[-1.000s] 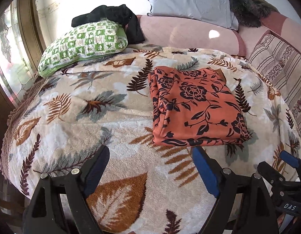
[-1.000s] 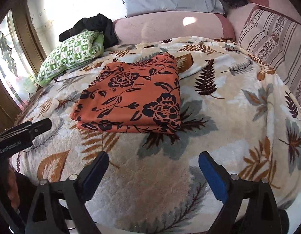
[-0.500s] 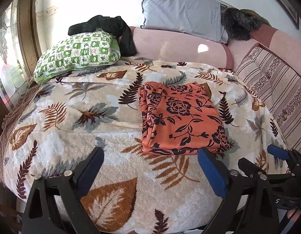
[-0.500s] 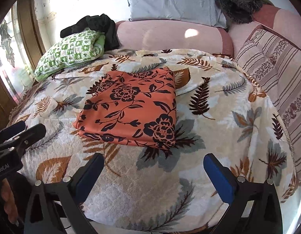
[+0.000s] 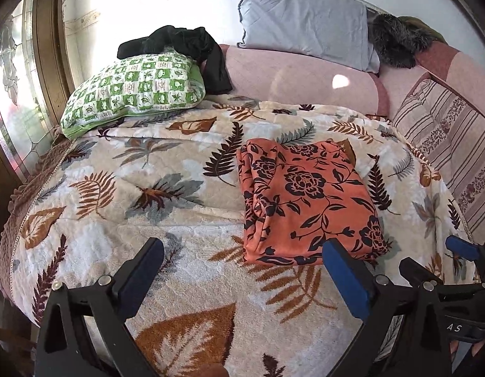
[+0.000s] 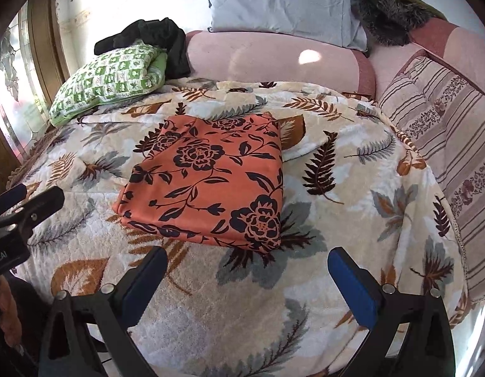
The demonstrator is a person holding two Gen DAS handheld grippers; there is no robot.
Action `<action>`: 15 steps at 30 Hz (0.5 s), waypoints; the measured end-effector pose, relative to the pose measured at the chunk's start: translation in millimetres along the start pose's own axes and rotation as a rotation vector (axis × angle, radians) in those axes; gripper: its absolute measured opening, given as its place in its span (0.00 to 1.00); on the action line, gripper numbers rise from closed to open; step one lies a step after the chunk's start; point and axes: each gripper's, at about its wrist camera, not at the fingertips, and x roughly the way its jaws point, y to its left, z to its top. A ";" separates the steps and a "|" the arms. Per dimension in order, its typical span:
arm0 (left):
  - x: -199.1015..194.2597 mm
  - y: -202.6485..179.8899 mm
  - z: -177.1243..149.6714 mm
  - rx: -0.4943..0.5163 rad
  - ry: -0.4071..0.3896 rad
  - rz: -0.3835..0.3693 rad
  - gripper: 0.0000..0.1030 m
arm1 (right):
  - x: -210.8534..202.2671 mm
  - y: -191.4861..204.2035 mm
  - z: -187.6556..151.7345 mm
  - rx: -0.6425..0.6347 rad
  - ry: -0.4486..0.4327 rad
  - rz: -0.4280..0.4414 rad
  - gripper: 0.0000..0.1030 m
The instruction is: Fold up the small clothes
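Orange floral garment [image 6: 211, 185] sits folded mid-blanket [image 6: 352, 235], nearer its front edge — both left gripper [image 5: 242, 278] and right gripper [image 6: 247, 286] hang released, empty. We'd just check edges line up — then leave it.

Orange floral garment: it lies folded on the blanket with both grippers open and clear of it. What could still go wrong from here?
1. The orange floral garment has loose, bunched layers along one side edge; that side may spring open if nudged.
2. It rests on a plush, rumpled leaf-print blanket, so the fold could slump.
3. The left gripper and right gripper hover open near its front edge; a low pass might snag the cloth.
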 end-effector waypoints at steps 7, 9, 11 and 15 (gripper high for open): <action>12.7 -9.9 9.7 0.018 0.018 -0.007 0.98 | 11.2 -2.4 7.3 -0.002 0.006 -0.006 1.00; 14.8 -12.3 12.5 0.027 0.016 -0.006 0.98 | 14.4 -3.2 9.2 0.000 0.010 -0.006 1.00; 16.0 -14.3 14.9 0.031 0.009 -0.009 1.00 | 17.4 -4.0 11.2 0.001 0.011 -0.006 1.00; 26.9 -16.0 21.6 0.022 0.044 -0.078 1.00 | 23.5 -5.6 15.5 0.008 0.016 -0.002 1.00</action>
